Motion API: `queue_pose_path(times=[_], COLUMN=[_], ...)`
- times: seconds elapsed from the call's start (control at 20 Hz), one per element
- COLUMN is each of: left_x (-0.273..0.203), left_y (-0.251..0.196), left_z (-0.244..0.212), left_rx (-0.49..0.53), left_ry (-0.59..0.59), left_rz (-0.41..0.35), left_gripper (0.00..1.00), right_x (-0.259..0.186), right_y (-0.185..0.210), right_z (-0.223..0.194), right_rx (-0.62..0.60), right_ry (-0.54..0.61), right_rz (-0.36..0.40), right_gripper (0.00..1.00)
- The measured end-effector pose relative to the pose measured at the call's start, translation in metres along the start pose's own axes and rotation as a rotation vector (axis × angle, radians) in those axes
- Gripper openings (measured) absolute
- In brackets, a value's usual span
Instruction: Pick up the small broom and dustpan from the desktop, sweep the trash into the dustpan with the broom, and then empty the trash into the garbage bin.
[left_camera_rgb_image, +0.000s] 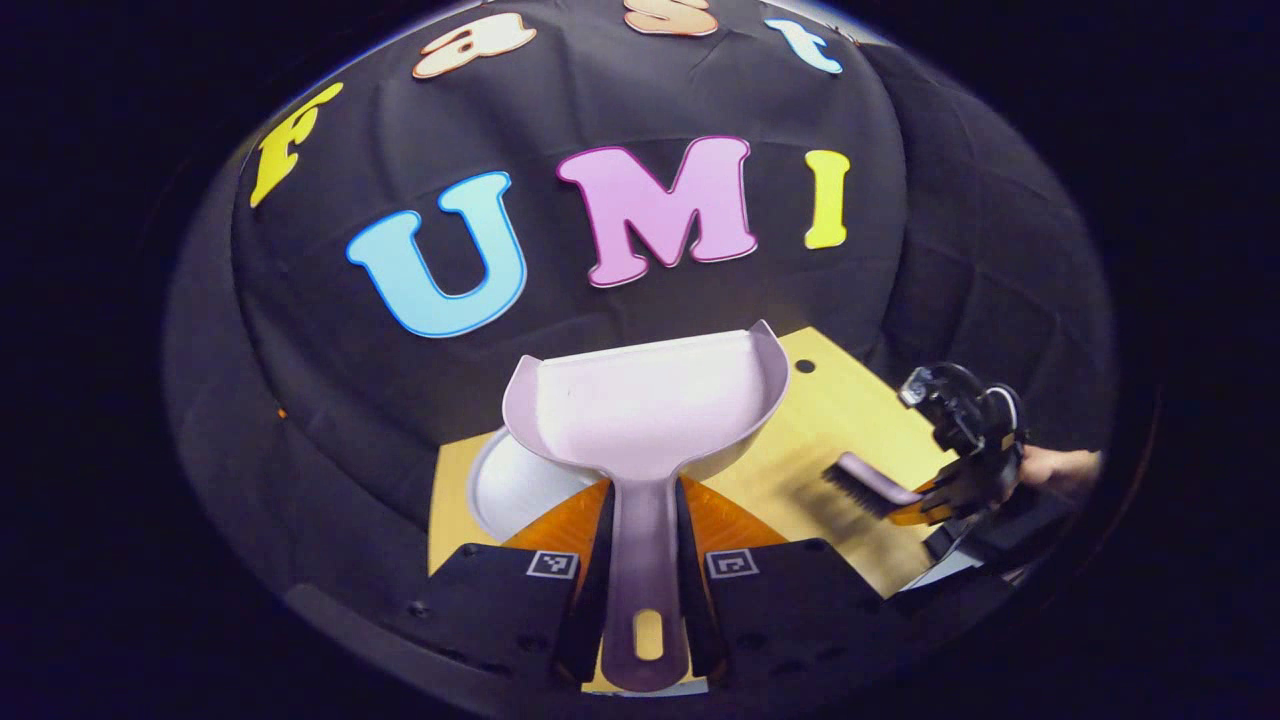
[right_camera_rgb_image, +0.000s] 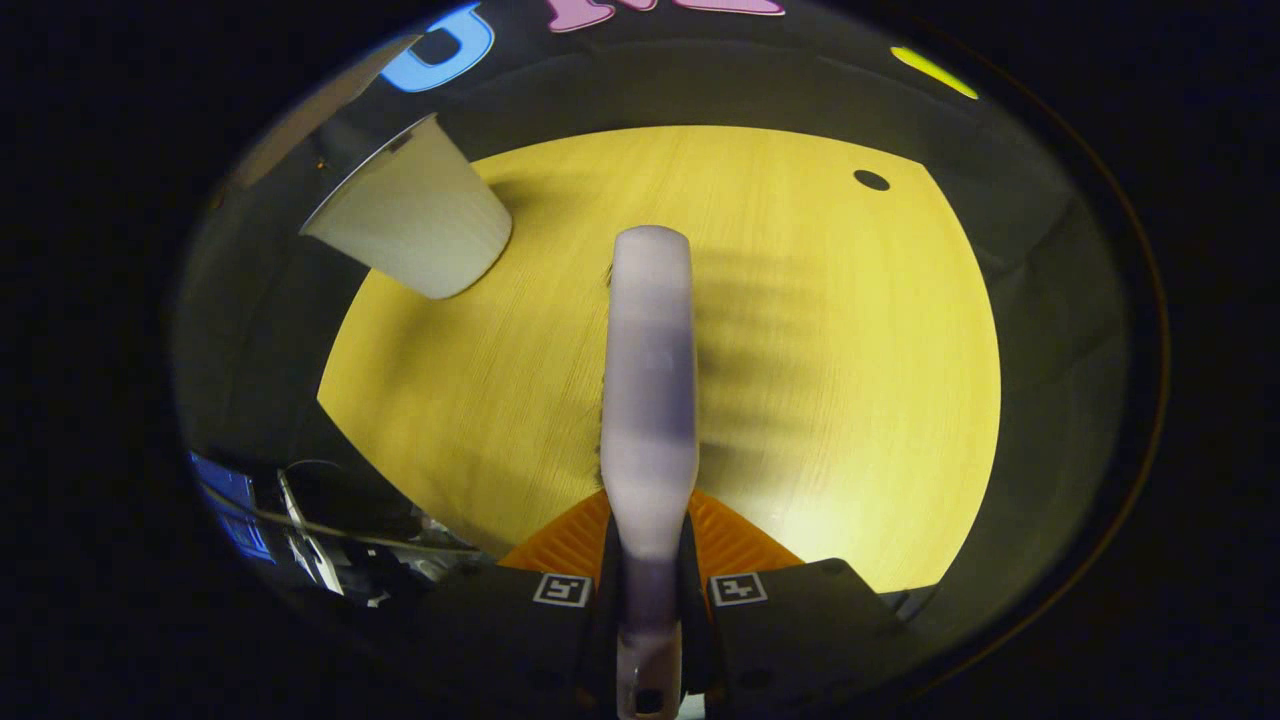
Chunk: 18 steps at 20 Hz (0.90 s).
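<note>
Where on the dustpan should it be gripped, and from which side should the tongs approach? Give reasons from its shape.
Grip the dustpan by its narrow handle, coming from the handle end, opposite the scoop's open lip. The handle is a straight, slim bar that fits between two fingers; the scoop is wide and curved. The left tongs hold it just so, one finger on each side of the handle.
</note>
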<state>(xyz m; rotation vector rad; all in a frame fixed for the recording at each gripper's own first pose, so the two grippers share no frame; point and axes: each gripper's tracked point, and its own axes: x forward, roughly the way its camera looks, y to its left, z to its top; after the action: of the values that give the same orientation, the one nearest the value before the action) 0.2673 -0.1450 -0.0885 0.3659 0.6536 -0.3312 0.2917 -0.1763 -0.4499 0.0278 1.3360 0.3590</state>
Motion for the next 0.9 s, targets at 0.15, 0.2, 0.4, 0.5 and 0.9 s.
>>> queue_pose_path(times=[0.15,0.2,0.4,0.5,0.9], left_x=[0.020,0.031,0.074,0.101,0.162], left_y=[-0.060,-0.076,-0.114,-0.120,-0.136], left_z=[-0.033,-0.045,-0.096,-0.131,-0.229], left_rx=[-0.070,-0.088,-0.098,-0.131,-0.160], left_ry=[-0.005,0.008,0.075,0.114,0.225], left_rz=[-0.046,-0.045,-0.026,0.012,0.077], left_gripper=[0.30,0.30,0.30,0.30,0.30], right_x=[0.002,0.004,0.021,0.032,0.083], right_y=[-0.007,-0.008,-0.010,-0.012,-0.019], right_z=[-0.001,-0.003,-0.018,-0.022,-0.028], right_rx=[0.015,0.025,0.079,0.044,0.007], right_ry=[-0.009,-0.009,0.029,0.060,0.135], right_rz=[-0.046,-0.059,-0.076,-0.115,-0.215], right_gripper=[0.29,0.29,0.29,0.29,0.29])
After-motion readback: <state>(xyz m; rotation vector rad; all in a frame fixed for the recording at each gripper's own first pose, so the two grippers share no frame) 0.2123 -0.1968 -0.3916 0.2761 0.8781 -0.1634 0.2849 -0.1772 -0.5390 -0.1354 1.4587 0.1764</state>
